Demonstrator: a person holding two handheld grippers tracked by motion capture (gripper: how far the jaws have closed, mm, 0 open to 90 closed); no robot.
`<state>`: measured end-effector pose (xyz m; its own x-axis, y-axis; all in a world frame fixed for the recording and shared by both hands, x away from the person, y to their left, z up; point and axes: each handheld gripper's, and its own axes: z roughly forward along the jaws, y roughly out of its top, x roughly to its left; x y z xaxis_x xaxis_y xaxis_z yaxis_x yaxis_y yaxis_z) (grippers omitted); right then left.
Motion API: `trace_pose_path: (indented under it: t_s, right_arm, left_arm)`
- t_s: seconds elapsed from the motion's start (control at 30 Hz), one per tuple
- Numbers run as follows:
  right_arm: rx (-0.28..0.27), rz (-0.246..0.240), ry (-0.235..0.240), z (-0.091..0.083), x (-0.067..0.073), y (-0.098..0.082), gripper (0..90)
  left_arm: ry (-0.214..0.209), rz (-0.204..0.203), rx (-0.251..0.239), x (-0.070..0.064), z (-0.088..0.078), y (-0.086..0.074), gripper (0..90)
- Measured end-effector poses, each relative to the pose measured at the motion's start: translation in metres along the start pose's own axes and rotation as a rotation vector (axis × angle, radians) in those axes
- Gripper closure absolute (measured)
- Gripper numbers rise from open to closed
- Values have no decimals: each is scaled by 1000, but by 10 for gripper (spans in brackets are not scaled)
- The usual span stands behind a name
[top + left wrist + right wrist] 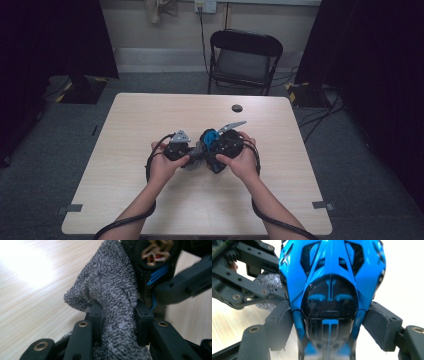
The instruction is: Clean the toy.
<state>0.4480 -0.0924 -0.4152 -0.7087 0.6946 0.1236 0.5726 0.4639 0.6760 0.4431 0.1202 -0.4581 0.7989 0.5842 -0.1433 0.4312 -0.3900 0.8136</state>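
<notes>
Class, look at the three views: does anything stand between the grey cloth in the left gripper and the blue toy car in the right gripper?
Nothing visible does. The left gripper pinches the grey cloth, which already lies against the blue toy car clamped in the right gripper.

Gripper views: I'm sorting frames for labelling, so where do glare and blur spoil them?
Left gripper view: glare whitens the table top left; grey cloth sharp. Right gripper view: background blown out at right; blue toy car soft at the bottom edge.
</notes>
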Motion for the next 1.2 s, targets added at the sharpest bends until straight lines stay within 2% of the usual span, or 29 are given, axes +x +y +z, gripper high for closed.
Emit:
trace_pose_path:
  t_s: [0.17,0.23,0.5,0.6,0.63,1.2]
  right_arm:
    - [7,11,11,3,0,-1,271]
    - [8,33,32,7,-1,-3,271]
    - [11,45,67,18,-1,-10,269]
    - [6,66,76,21,-2,-10,268]
    - [0,89,83,22,-3,-11,267]
    - [-16,137,104,36,-12,-21,251]
  left_arm:
    - [-15,-6,11,-1,2,-5,662]
    - [-19,0,24,-1,3,-8,662]
    - [-26,2,35,1,4,-14,664]
    - [-30,4,39,1,4,-15,666]
    - [-32,14,44,1,5,-15,666]
    - [-58,20,57,0,13,-21,665]
